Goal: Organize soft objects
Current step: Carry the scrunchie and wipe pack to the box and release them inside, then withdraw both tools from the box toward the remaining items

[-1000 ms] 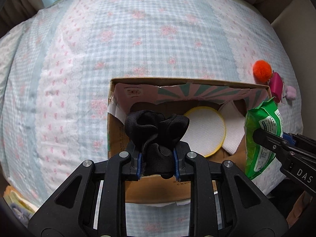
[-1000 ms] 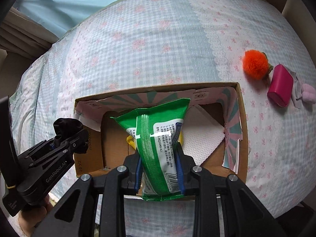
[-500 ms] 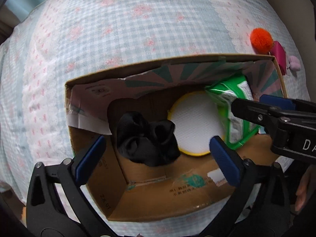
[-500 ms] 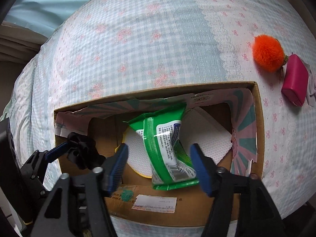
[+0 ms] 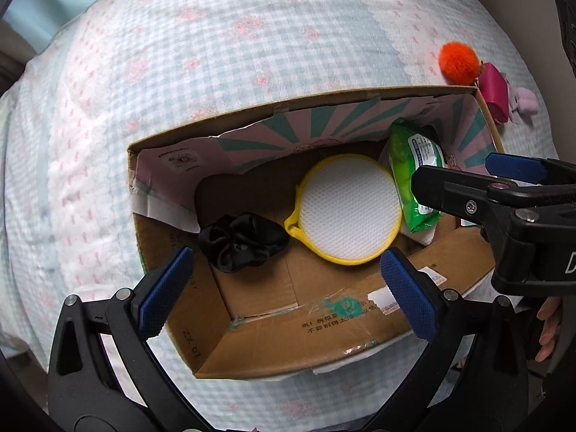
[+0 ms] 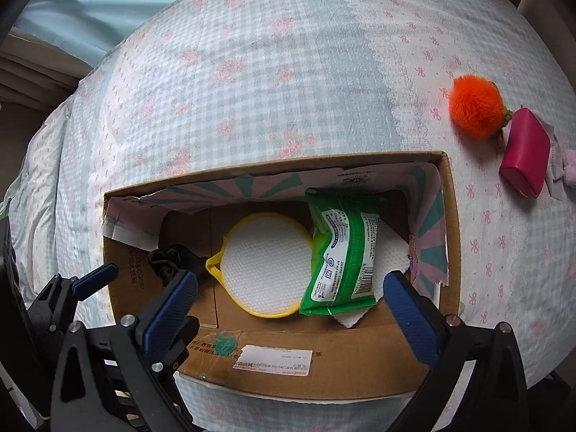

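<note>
Three soft things inside one cardboard box [image 6: 451, 237] on the bed [image 6: 273, 82]: one black scrunchie [image 5: 243, 243] on the box floor at left, one round white pad with yellow trim [image 5: 347, 214] in the middle, one green wipes packet [image 6: 342, 248] at right. Packet's long axis running from far wall toward near wall, sealed end nearest, lying partly over a white paper towel [image 6: 390, 252] and overlapping the pad's edge. Scrunchie plain in the left wrist view, mostly hidden behind a finger in the right wrist view. Paper towel barely visible from the left. Outside the box, at right: one orange pompom [image 6: 477, 106], one magenta pouch [image 6: 525, 151] just beside it. Left tongs [image 5: 288, 288] spread wide, holding nothing, above the near wall. Right tongs [image 6: 288, 309] likewise spread and empty.
</note>
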Available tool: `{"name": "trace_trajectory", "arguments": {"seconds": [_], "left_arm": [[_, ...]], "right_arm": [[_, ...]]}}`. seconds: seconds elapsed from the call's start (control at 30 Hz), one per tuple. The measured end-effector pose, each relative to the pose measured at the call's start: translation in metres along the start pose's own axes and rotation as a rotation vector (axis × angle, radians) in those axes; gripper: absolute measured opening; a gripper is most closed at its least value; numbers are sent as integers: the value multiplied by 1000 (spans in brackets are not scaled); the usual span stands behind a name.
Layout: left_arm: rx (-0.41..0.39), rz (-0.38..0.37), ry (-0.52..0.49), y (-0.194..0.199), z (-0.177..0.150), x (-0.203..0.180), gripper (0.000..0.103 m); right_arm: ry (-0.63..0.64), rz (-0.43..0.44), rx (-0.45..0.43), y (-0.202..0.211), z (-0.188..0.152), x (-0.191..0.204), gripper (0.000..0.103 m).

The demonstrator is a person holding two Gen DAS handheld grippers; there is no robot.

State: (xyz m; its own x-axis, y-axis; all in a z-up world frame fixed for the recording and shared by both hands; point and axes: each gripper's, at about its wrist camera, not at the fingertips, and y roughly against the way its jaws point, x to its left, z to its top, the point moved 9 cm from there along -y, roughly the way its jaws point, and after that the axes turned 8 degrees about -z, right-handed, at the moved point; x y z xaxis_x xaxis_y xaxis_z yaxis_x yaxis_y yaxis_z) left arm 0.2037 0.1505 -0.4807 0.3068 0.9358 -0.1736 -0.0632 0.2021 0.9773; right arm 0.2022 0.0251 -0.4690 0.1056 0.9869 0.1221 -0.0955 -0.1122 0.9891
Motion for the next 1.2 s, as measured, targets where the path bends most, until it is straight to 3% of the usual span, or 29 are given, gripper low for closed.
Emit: {"name": "trace_trajectory", "arguments": {"seconds": [0.33, 0.6, 0.87, 1.0, 1.2], "left_arm": [[-63, 2, -3, 48, -19, -11, 103], [-137, 30, -24, 111, -32, -14, 103], [-263, 9, -7, 161, -11, -26, 103], [-309, -31, -13, 176, 4, -52, 103], [-339, -1, -79, 184, 29, -110, 103]], "right_arm": [[34, -6, -122, 65, -14, 6, 103], [16, -22, -218, 129, -38, -8, 103], [-60, -112, -301, 192, -54, -79, 103], [-147, -141, -319, 215, -61, -127, 103], [-185, -162, -369, 236, -56, -197, 103]]}}
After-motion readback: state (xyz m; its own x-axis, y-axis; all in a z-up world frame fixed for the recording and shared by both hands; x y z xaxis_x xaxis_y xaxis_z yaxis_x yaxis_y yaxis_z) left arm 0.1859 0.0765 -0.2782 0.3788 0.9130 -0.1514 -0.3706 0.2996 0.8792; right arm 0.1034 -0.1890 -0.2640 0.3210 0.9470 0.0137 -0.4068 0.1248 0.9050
